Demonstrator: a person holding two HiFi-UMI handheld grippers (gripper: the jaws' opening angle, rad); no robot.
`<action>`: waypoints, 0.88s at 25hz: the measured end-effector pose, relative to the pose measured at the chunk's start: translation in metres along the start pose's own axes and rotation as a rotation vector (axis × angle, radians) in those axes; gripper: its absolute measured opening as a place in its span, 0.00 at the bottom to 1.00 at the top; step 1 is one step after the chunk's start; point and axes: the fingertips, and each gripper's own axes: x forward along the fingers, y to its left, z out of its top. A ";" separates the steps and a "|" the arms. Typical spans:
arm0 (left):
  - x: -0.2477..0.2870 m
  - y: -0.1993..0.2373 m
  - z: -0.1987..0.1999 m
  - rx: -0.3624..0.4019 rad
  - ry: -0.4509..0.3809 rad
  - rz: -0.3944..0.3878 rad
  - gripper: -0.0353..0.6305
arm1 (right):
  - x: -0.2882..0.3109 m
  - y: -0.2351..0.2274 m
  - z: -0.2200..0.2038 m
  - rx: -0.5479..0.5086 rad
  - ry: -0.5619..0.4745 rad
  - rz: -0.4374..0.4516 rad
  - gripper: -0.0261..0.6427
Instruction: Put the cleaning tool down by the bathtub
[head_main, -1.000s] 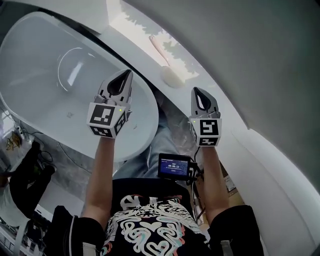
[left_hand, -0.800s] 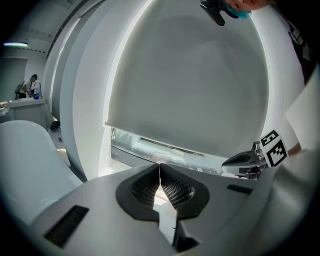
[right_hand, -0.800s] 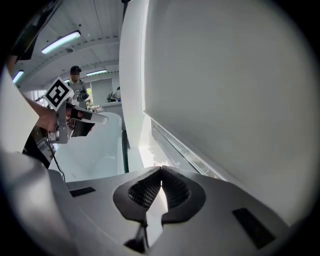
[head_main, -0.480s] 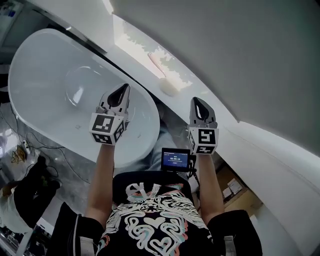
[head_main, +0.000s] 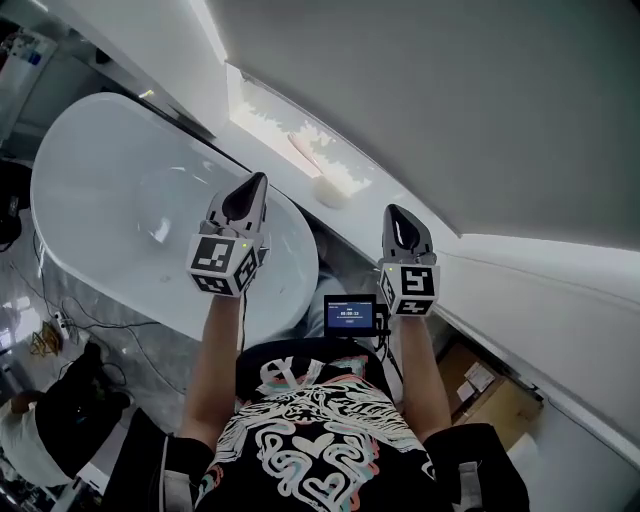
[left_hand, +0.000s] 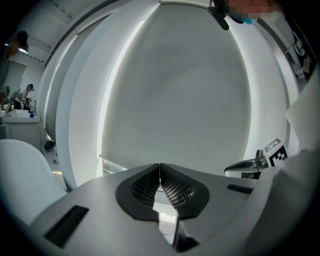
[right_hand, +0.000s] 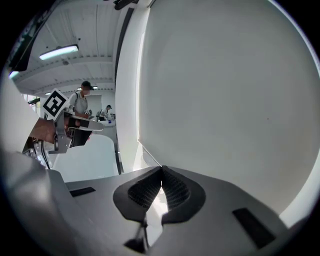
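Note:
The cleaning tool (head_main: 322, 182), a brush with a pink handle and a pale head, lies on the white ledge (head_main: 372, 182) behind the bathtub (head_main: 120, 200). Neither gripper touches it. My left gripper (head_main: 255, 183) hangs over the tub's near end, its jaws shut with nothing between them (left_hand: 160, 165). My right gripper (head_main: 397, 212) is held to the right of the tub, below the ledge in the head view, also shut and empty (right_hand: 161, 169). Each gripper view looks at the grey blind and shows the other gripper (left_hand: 250, 165) (right_hand: 75, 122) off to the side.
A grey blind (head_main: 450, 100) fills the wall above the ledge. A small screen (head_main: 348, 314) sits at the person's chest. A cardboard box (head_main: 495, 400) lies at the lower right. Cables (head_main: 45, 335) and another person (head_main: 30, 450) are on the floor left of the tub.
Both grippers have risen together, away from the tub and ledge, which now look smaller and farther below. The brush has stayed on the ledge. Both jaws remain shut.

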 end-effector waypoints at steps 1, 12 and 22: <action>-0.003 -0.005 0.006 0.006 -0.012 -0.007 0.08 | -0.006 0.000 0.004 0.005 -0.014 -0.008 0.08; -0.047 -0.035 0.054 0.069 -0.107 -0.043 0.08 | -0.065 0.004 0.046 0.049 -0.132 -0.055 0.08; -0.087 -0.068 0.102 0.097 -0.229 -0.090 0.08 | -0.114 0.012 0.082 0.058 -0.232 -0.077 0.08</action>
